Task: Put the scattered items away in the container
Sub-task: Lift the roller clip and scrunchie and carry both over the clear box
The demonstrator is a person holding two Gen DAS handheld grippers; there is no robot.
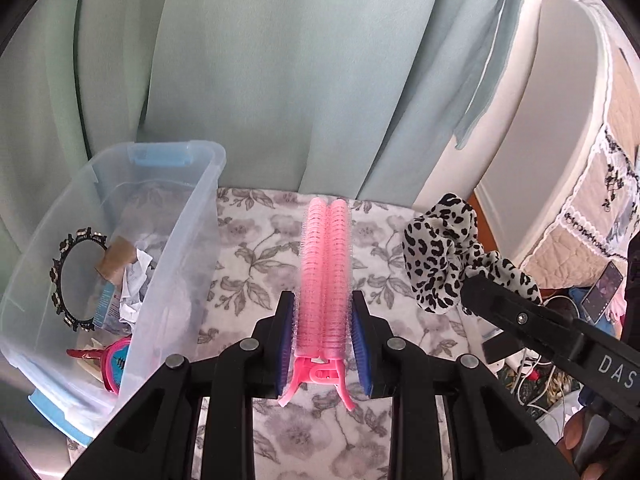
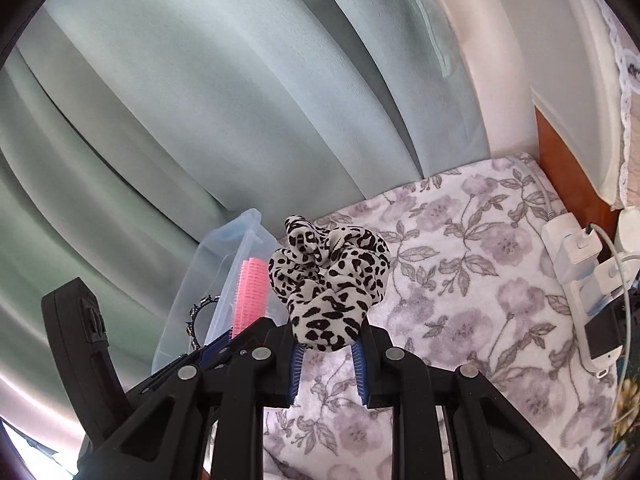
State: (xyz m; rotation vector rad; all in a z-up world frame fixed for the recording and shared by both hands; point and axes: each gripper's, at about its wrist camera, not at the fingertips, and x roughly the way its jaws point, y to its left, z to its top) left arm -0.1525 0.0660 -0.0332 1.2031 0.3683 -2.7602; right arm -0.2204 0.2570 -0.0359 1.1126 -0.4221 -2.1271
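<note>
Over the floral blanket (image 1: 256, 240), my left fingers (image 1: 323, 320) pinch a pink ridged hair-roller clip (image 1: 325, 264), my right fingers (image 2: 327, 348) pinch a leopard-print fabric scrunchie (image 2: 332, 280); the clear plastic bin (image 1: 176, 248) sits at left. The loosely held scrunchie could slip short of it.

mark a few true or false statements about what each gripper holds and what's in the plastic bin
1. The left gripper clamps a pink velcro hair roller clip. True.
2. The right gripper is empty. False: its fingers pinch a leopard-print fabric scrunchie.
3. The clear plastic bin with blue latches already holds a black beaded headband. True.
4. The scrunchie lies inside the bin. False: it is held up over the floral blanket.
</note>
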